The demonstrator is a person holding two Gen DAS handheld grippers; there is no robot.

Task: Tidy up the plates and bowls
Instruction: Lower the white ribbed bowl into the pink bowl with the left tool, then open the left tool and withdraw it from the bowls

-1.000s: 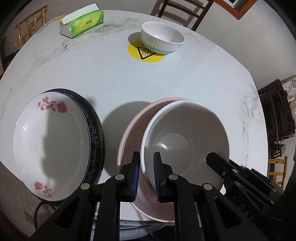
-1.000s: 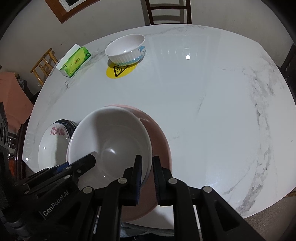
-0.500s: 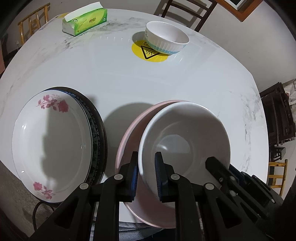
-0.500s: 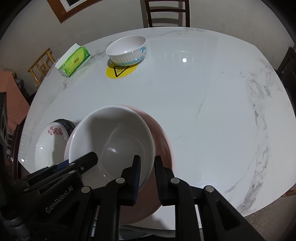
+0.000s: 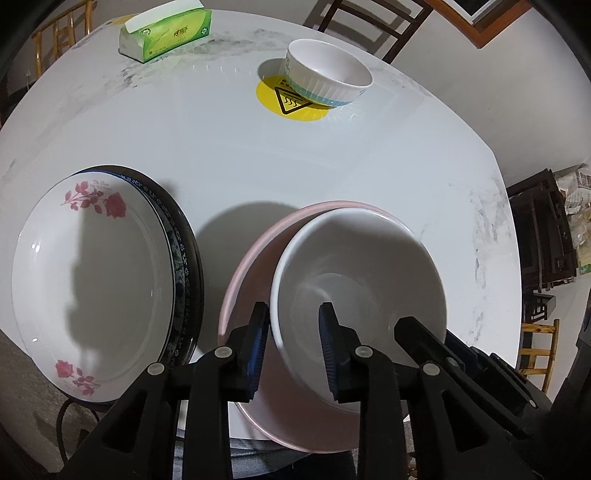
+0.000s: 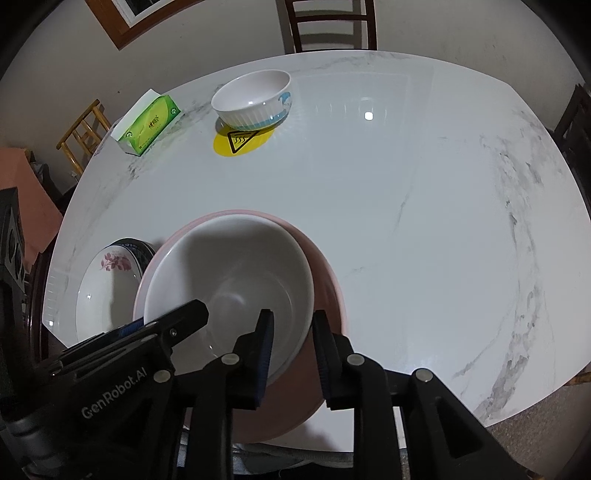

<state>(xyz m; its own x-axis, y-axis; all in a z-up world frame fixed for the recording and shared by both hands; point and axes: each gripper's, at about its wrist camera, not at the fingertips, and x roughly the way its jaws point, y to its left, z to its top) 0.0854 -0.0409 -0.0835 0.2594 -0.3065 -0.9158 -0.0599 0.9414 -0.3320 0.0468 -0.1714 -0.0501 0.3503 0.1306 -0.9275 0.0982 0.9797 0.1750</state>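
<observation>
While both claws have just been opening, the left claw (image 5: 291,347) & right claw (image 6: 291,354) straddle the big white ceramic bowl's (image 5: 356,280) rim, grip released; it sits in the pink bowl (image 5: 243,295). Ribbed small bowl (image 5: 327,79) far ahead, unstacked.

A round white marble-look table (image 5: 229,170) fills both views. On it, at the upper left, lies a green tissue box (image 5: 166,33); near the top centre a ribbed white bowl (image 5: 327,75) sits partly on a yellow warning sticker (image 5: 291,105). Lower left lies a dark-rimmed plate (image 5: 184,258) (a rose-patterned one on top); lower centre, a pink bowl (image 5: 243,284).
</observation>
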